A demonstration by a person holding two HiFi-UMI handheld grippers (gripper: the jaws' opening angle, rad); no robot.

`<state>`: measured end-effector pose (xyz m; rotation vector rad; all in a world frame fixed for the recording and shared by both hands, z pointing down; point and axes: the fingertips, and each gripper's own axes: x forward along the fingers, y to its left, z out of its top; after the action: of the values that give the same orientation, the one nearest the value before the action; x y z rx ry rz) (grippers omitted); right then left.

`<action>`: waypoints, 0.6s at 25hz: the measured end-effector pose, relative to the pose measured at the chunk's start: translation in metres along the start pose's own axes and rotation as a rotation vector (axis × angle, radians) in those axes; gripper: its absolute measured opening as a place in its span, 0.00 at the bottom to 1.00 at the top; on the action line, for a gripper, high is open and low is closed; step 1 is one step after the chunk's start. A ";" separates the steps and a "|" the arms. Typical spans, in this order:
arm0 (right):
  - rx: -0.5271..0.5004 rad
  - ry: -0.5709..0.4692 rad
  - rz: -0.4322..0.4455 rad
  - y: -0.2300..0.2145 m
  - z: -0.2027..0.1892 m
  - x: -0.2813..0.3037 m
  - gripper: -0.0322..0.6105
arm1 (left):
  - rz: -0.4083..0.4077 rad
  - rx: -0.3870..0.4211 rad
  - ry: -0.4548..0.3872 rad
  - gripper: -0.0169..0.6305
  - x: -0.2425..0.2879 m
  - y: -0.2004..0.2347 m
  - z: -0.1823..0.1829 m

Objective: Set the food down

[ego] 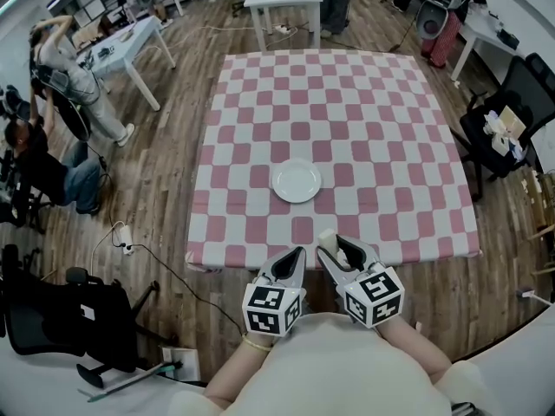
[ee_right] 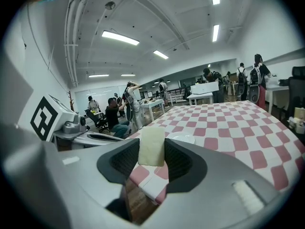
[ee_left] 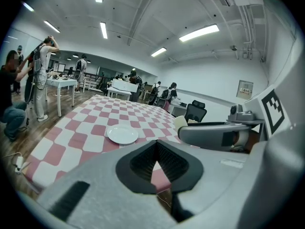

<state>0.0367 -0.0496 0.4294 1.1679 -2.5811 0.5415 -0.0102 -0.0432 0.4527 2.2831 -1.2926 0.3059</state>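
Right tongs (ee_right: 151,152) pinch pale food block (ee_right: 151,142) near counter (ego: 364,102) edge; left tongs (ee_left: 156,151) pressed together, empty; risk: early release likely misses plate (ego: 297,181)

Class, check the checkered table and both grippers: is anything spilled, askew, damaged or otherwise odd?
Nothing stands out. The white plate lies flat and empty on the checkered cloth. The right gripper holds a pale piece of food cleanly between its jaws, and the left gripper is shut and empty.

Pale food (ee_right: 151,146) (tofu, perhaps) in claw (ee_right: 151,152)
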 end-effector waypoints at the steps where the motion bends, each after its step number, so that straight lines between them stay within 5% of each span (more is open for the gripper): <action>1: -0.001 0.001 -0.001 0.000 0.001 0.005 0.32 | 0.000 0.000 0.000 0.03 0.001 0.005 0.001; 15: -0.007 0.010 -0.018 0.003 0.017 0.062 0.32 | -0.002 -0.023 0.007 0.03 0.012 0.064 0.016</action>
<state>-0.0069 -0.0967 0.4373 1.1825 -2.5589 0.5334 -0.0591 -0.0874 0.4639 2.2616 -1.2843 0.2964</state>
